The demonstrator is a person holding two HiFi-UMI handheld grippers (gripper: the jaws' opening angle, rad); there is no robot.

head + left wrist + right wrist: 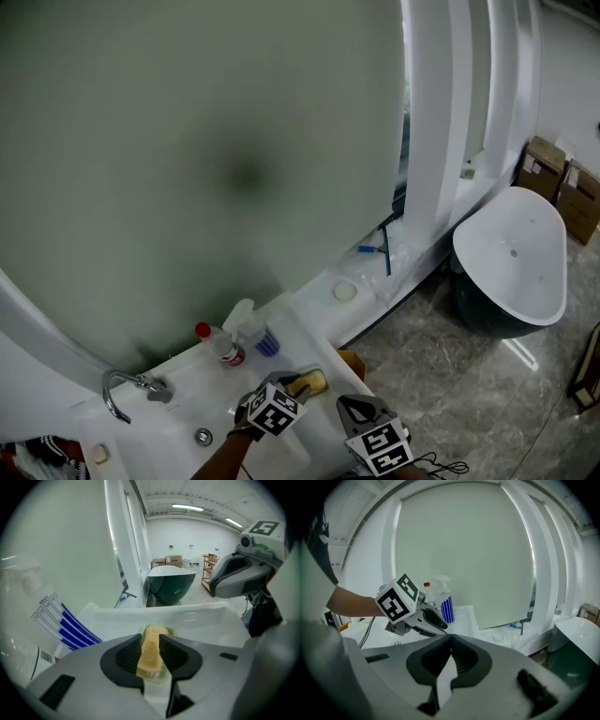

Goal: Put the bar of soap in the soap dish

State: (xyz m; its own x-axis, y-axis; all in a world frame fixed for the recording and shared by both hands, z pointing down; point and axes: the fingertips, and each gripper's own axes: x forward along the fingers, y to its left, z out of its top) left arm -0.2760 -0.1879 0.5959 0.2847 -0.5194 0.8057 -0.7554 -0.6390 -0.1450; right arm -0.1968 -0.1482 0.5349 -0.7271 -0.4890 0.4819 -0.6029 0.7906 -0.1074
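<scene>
A yellow bar of soap (151, 652) stands on edge between the black pads of my left gripper (151, 641), which is shut on it. A pale greenish rim shows around the soap's far end; I cannot tell what it is. From the head view, the soap (312, 382) sticks out of the left gripper (300, 385) over the white washstand top (281, 323). My right gripper (345, 403) hovers just to its right, jaws shut and empty (450, 638). The right gripper view shows the left gripper (440, 623) close ahead. I make out no certain soap dish.
A spray bottle with blue stripes (253, 328) and a red-capped bottle (221, 345) stand behind the grippers, below the big mirror (206, 141). The faucet (127, 389) and drain (203, 436) are at the left. A small round white thing (345, 292) lies on the ledge. A bathtub (516, 262) stands at the right.
</scene>
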